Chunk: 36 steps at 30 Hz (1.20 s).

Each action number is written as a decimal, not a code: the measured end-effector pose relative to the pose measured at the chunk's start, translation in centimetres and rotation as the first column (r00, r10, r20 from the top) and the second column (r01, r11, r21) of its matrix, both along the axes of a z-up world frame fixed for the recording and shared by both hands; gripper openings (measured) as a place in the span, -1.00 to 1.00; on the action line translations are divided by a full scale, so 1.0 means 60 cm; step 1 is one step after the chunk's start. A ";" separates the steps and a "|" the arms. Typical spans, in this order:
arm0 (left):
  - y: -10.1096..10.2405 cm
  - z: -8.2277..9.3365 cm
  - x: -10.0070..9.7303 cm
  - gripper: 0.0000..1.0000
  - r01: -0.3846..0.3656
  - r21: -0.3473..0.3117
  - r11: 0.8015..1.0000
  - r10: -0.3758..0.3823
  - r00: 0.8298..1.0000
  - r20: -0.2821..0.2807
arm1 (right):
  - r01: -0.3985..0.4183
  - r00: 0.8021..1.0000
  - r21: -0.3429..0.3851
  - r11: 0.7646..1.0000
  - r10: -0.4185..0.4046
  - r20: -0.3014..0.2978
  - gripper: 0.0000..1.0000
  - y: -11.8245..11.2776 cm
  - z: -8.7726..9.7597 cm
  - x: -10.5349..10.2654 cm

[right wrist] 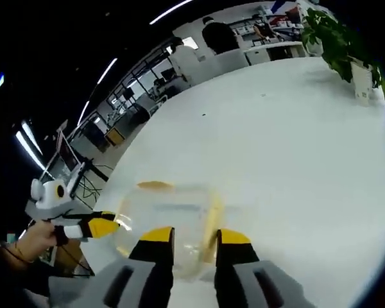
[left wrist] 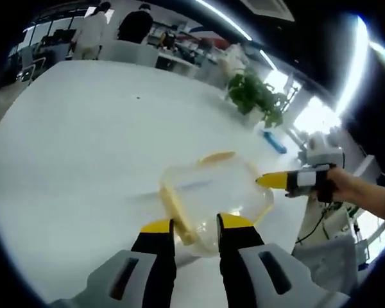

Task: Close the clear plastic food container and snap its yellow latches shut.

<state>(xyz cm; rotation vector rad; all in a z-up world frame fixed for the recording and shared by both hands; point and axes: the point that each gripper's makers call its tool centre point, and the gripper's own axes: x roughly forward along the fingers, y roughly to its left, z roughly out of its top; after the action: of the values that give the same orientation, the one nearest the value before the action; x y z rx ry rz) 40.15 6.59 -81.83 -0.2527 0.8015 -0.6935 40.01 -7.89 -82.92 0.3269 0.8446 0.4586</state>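
Observation:
The clear plastic container [left wrist: 212, 192] stands on the white table [left wrist: 83, 147], lid on, with yellow latches along its sides. My left gripper [left wrist: 196, 224] straddles its near edge, jaws closed in on a yellow latch [left wrist: 179, 215] and the wall there. The right gripper [left wrist: 273, 181] comes in from the right in a hand and touches the opposite side. In the right gripper view the container [right wrist: 173, 218] lies between the jaws of my right gripper [right wrist: 196, 236], pinched at a yellow latch [right wrist: 212, 221]. The left gripper [right wrist: 106, 226] meets the container's left side.
A potted plant [left wrist: 256, 96] stands near the table's far right edge, also seen as the plant [right wrist: 337, 35]. A blue object [left wrist: 274, 142] lies beside it. People and chairs [left wrist: 135, 29] are beyond the far edge. The table [right wrist: 295, 147] stretches wide and white.

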 end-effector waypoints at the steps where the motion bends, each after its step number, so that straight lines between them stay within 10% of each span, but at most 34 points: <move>1: 0.001 0.000 0.000 -0.56 0.007 0.009 1.000 -0.007 1.000 0.005 | 0.020 1.000 0.030 0.999 -0.020 -0.014 -0.58 0.007 -0.001 -0.002; 36: 0.046 0.005 0.003 -0.53 -0.002 0.065 0.998 -0.003 0.997 0.078 | 0.042 0.995 0.022 0.999 -0.044 0.084 -0.49 0.046 0.016 0.000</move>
<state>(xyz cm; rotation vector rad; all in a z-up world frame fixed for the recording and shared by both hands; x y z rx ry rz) 40.31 9.33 -81.51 -0.1660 0.7476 -0.6724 39.98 -5.11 -81.98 0.3411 0.7494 0.4379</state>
